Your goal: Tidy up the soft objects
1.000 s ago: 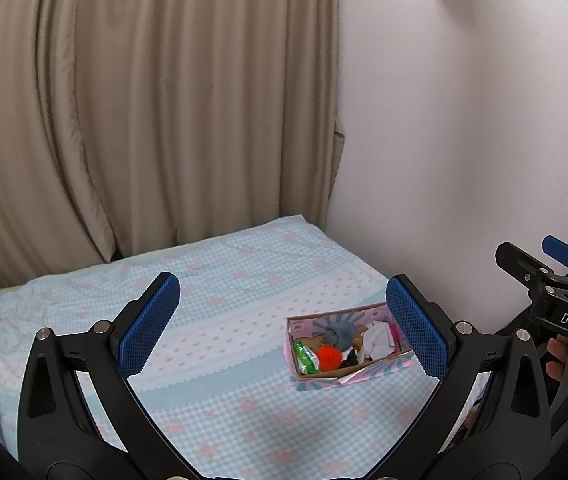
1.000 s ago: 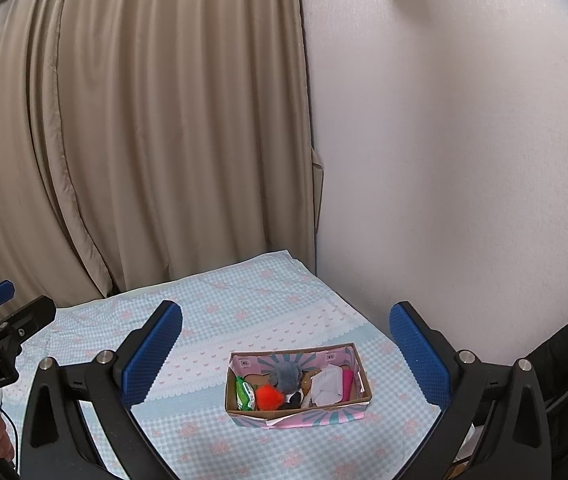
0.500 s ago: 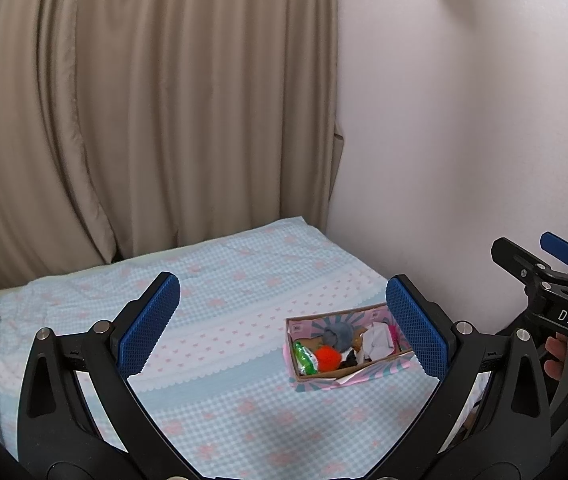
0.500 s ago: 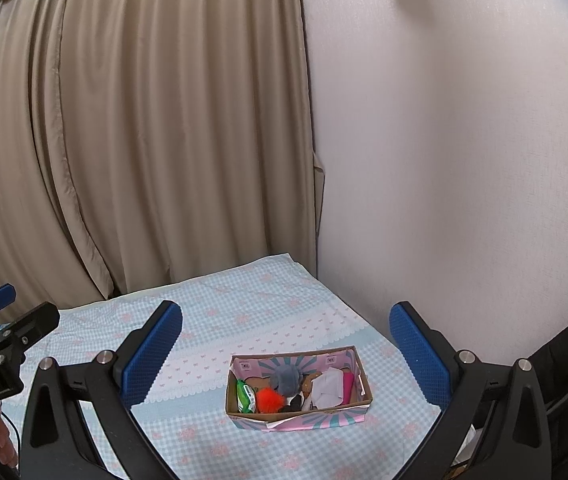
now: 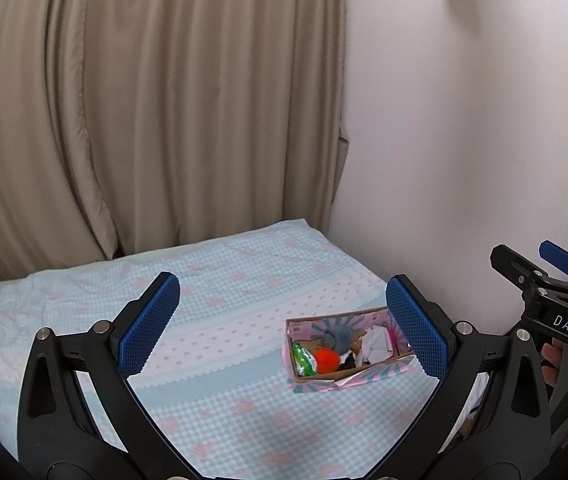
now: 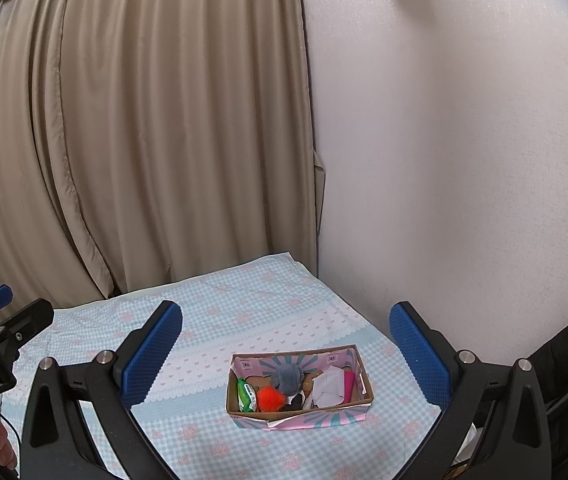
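Tongs (image 6: pixel 285 348) above box (image 6: pixel 303 414), curtain (image 6: pixel 144 140) behind

Pink cardboard box (image 6: pixel 303 414) on bed, soft objects (image 6: pixel 289 378) inside

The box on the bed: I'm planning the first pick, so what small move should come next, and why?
Probably lower the right gripper toward the cardboard box. Both it and the left gripper are open and empty above the bed sheet, and the box sits between the right gripper's fingers in its view. The orange fluffy ball lies exposed on top.
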A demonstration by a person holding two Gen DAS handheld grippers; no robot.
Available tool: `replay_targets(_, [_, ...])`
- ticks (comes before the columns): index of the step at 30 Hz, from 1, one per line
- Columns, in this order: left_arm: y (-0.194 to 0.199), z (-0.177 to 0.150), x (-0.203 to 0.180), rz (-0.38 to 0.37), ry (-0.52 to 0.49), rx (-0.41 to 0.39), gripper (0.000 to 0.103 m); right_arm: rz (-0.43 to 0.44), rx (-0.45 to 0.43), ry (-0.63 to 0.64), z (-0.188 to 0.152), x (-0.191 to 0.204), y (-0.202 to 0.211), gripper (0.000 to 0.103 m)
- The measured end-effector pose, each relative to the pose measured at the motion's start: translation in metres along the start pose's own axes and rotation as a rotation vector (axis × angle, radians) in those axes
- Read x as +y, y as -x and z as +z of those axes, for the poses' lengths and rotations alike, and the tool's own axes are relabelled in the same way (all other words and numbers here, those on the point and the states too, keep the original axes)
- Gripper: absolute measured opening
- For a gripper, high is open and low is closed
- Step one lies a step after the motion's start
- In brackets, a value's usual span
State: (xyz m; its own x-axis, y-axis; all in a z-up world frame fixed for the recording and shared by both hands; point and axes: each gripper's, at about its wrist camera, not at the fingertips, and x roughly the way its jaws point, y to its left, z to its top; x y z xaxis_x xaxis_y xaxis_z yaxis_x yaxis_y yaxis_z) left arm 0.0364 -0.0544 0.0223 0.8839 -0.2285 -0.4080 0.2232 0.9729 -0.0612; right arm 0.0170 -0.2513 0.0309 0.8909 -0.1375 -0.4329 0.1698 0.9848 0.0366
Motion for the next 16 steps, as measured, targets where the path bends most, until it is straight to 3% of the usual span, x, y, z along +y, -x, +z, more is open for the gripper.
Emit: replay_targets(16, [-0.01, -0.003, -0.006, 0.035, -0.027, -0.034, 0.103, 0.001, 0.011, -0.005, 0.003, -0.002, -0.008, 0.103])
